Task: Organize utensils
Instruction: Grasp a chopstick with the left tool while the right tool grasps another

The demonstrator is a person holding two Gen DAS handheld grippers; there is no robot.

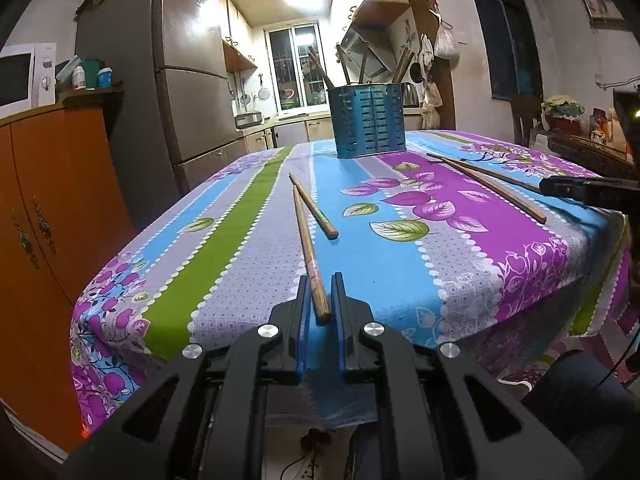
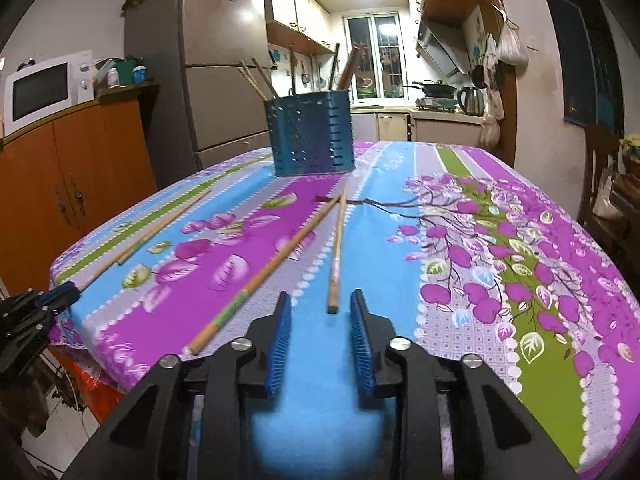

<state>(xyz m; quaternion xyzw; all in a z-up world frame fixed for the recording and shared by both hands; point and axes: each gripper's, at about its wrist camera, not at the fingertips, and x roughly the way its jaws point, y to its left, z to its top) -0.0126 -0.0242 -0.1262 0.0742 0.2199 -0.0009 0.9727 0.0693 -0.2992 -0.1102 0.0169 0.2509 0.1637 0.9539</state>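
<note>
On the floral tablecloth lie several wooden chopsticks. My left gripper (image 1: 322, 280) is shut on the near end of one chopstick (image 1: 306, 236), which still rests on the cloth; a second chopstick (image 1: 314, 210) crosses it further out. In the right wrist view my right gripper (image 2: 320, 296) stands open. The near end of a chopstick (image 2: 338, 248) lies between its fingertips, apart from both blue pads (image 2: 280, 332). Another chopstick (image 2: 264, 276) lies slanted to its left. The blue slotted utensil holder (image 1: 368, 124) (image 2: 312, 140), with several chopsticks upright in it, stands at the table's far side.
The table (image 1: 256, 248) ends close in front of both grippers and drops off at the left. An orange cabinet (image 1: 52, 200) with a microwave (image 2: 44, 92) stands left, a grey fridge (image 1: 192, 92) behind it. A wooden chair (image 2: 600, 184) is at the right.
</note>
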